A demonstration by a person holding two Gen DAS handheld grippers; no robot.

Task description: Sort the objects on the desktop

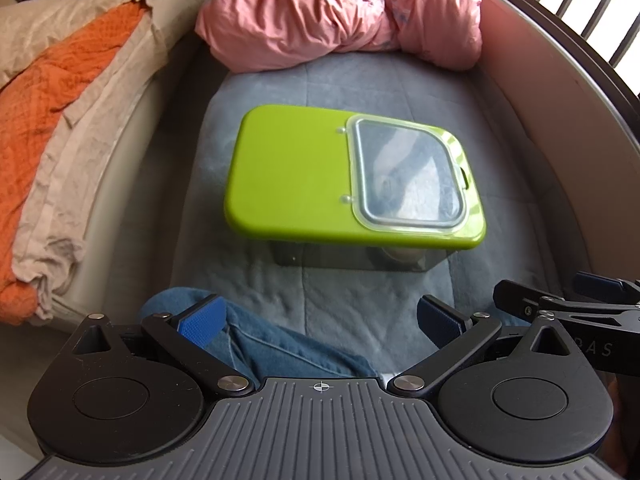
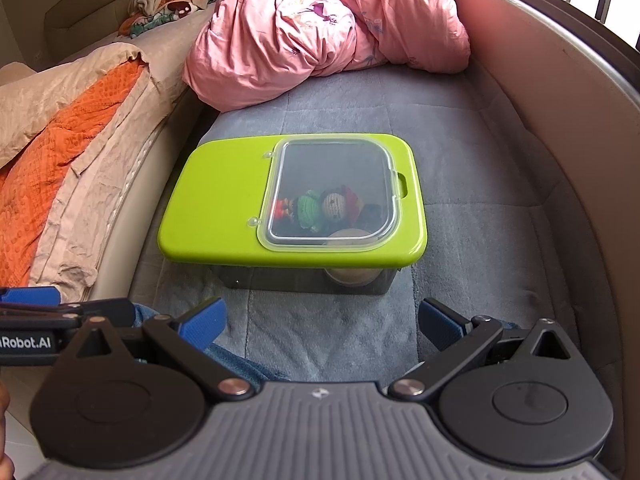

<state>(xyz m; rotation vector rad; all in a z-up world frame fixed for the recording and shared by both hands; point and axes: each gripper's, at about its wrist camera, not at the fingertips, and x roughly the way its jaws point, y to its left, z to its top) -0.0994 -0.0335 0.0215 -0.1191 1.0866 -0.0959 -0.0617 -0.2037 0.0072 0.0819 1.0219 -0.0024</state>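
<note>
While both tongs [image 1: 318,322] [image 2: 320,322] gape empty, green-lidded box [image 2: 224,208] ahead: rigid, slick, likely light; grip lid's overhanging edges.

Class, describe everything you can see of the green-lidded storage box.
The storage box has a dark, see-through body under a glossy lime-green lid, seemingly plastic. A clear flap with a latch tab, set into the lid's right half, is shut. Small crocheted toys show through it. The box sits upright on a grey quilted blanket; neither hand-held gripper touches it.
</note>
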